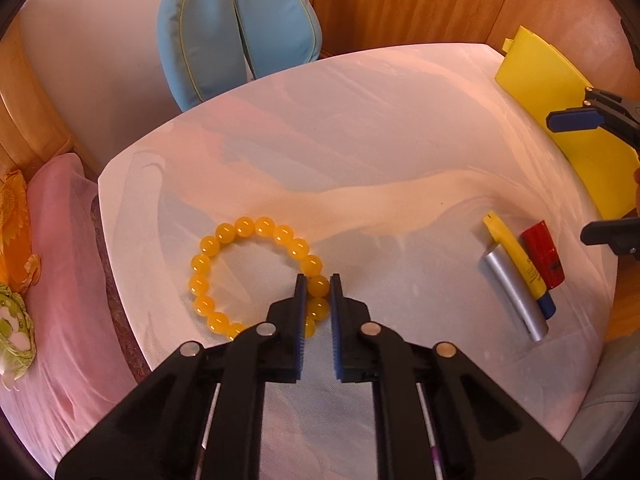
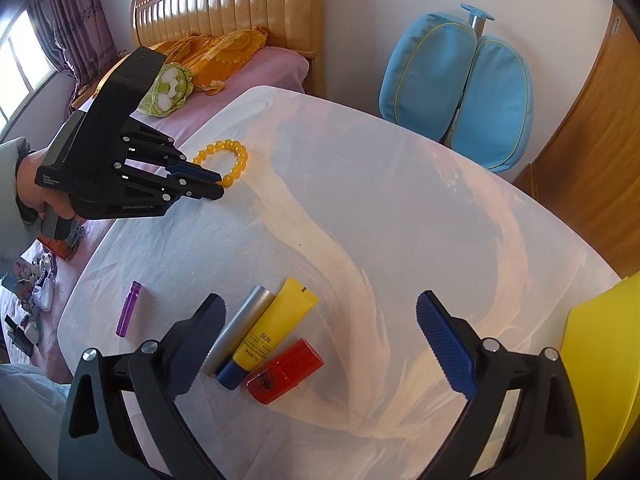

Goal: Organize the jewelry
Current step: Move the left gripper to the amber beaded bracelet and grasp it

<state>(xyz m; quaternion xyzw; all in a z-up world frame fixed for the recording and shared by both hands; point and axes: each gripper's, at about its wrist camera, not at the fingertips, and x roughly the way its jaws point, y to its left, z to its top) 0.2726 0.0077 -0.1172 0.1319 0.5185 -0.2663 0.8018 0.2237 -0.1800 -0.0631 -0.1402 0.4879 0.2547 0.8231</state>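
A yellow bead bracelet [image 1: 224,236] lies in a ring on the white table [image 1: 360,140]. My left gripper [image 1: 318,286] is closed on the beads at the ring's right side, with a bead showing between its blue pads. In the right wrist view the bracelet [image 2: 236,152] sits far left with the left gripper [image 2: 218,186] at its near edge. My right gripper [image 2: 320,320] is wide open and empty, hovering over the table's near side; it also shows at the right edge of the left wrist view [image 1: 592,172].
A silver tube [image 2: 240,328], a yellow tube with a blue cap [image 2: 272,332] and a red case [image 2: 284,372] lie together near my right gripper. A purple tube [image 2: 129,308] lies left of them. A yellow box [image 2: 604,360] stands at the right. A blue chair [image 2: 460,88] and a bed [image 2: 240,76] stand beyond.
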